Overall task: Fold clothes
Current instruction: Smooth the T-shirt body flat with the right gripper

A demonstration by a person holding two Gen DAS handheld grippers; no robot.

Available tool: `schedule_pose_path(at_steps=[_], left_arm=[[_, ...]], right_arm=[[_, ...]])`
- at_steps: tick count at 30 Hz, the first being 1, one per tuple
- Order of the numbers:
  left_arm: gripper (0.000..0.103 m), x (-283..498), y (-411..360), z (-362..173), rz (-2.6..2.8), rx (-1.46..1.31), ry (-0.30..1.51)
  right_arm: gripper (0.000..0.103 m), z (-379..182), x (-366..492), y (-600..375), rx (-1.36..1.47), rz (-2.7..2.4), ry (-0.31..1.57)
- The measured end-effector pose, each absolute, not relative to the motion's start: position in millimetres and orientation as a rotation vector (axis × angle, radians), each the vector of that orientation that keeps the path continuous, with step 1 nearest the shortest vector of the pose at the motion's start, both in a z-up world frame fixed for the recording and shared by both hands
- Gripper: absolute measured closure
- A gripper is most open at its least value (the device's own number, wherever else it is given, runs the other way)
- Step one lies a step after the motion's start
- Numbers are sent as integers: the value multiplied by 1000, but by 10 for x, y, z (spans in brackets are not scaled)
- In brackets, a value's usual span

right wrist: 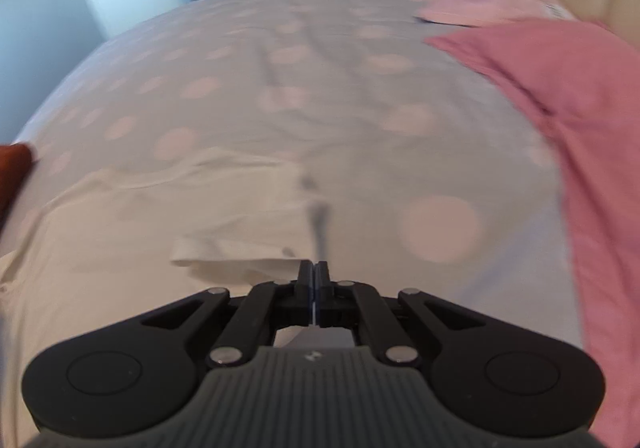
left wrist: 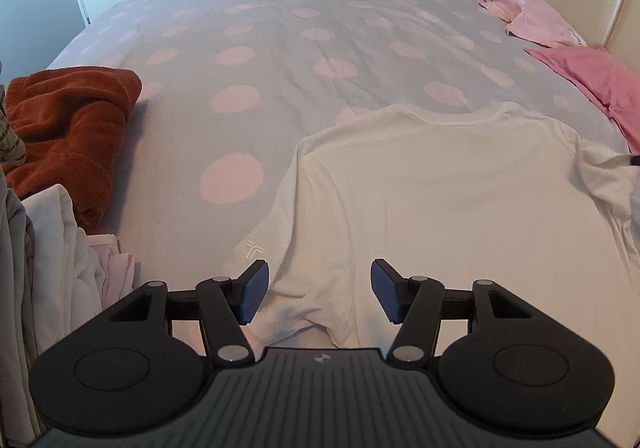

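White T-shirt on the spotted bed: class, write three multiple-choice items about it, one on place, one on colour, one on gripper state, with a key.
1. Where does the rust-brown blanket lie relative to the white T-shirt in the left wrist view?
A. Left
B. Right
C. On top

2. What colour are the duvet's spots?
A. Green
B. Pink
C. Black

3. How does the left gripper stand?
A. Shut
B. Open over the shirt's hem
C. Out of view

Key: 1 A, the blanket sits at the picture's left edge. 2 B, pale pink circles on grey. 3 B, its blue pads stand apart.
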State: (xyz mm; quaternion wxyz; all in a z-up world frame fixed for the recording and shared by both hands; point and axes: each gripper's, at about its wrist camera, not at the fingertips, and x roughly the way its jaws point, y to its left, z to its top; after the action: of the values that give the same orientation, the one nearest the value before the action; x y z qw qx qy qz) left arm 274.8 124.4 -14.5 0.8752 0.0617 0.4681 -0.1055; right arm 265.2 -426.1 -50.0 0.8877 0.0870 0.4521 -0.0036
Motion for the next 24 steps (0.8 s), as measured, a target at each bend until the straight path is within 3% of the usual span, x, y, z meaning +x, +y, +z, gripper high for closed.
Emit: schedule_pose_path(at_steps=[5,10,12,19,22,24], left_arm=[[48,2742,1188,-185,-218,153,989],[48,2718,1112,-242,-235,211,1001],[48,2729,1093,-258,-236,215,1005],[48,2757,967,-298,-256,237,1010],[48,2759,912,-345,-266,265,1018],[48,2762,896,-385,-267,278,1027]], right_arm=[[95,-864,2464,-4806,290,-166,1019],[92,-739,2348,-4904,282,-80,938],[56,-693,2325,-4809,243,-22,905],[56,-903,2427,-4678,101,-33,865],[43,-1023,2507,-4656,70,-5,825],[45,-1085,2581,-4664,39,-41,803]])
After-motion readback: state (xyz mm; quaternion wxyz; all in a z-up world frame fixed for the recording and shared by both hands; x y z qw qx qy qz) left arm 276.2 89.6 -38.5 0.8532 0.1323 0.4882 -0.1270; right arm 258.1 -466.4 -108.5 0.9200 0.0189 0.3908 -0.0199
